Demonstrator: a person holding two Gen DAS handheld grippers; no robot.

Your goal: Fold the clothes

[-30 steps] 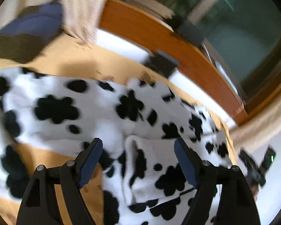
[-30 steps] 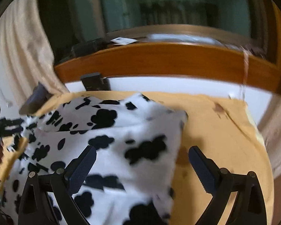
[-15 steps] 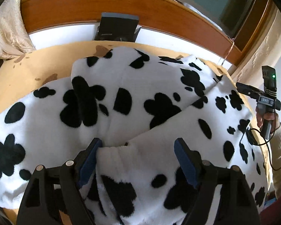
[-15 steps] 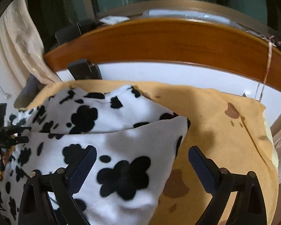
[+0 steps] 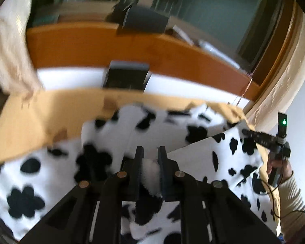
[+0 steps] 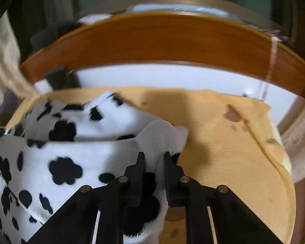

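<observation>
Your left tool (image 5: pixel 150 152) has its two black fingers drawn close together, clamped on a tuft of the fluffy white garment with black cow-like spots (image 5: pixel 50 172). The pinched fold rises between the fingers, and the rest of the garment spreads away to the left and right beneath it. Your right tool (image 6: pixel 154 156) is likewise clamped on the same spotted fleece (image 6: pixel 71 162), gripping an edge near its right-hand corner, with a raised band of cloth stretching off to the left.

The garment lies on a surface covered with mustard-yellow cloth (image 6: pixel 223 152), which shows a few brown stains. To the right of the right tool this cloth is bare.

In the left wrist view, your right hand (image 5: pixel 278 165) appears at the far right edge, in a ribbed cream sleeve, gripping a black handle with a green light.

Beyond the garment stands a dark grey box-shaped object (image 5: pixel 127 77) against a white strip, then a broad orange-brown wooden ledge (image 6: pixel 162 42) below a dark window. Pale cream curtains (image 5: pixel 8 57) hang at both sides. The left wrist view is blurred.
</observation>
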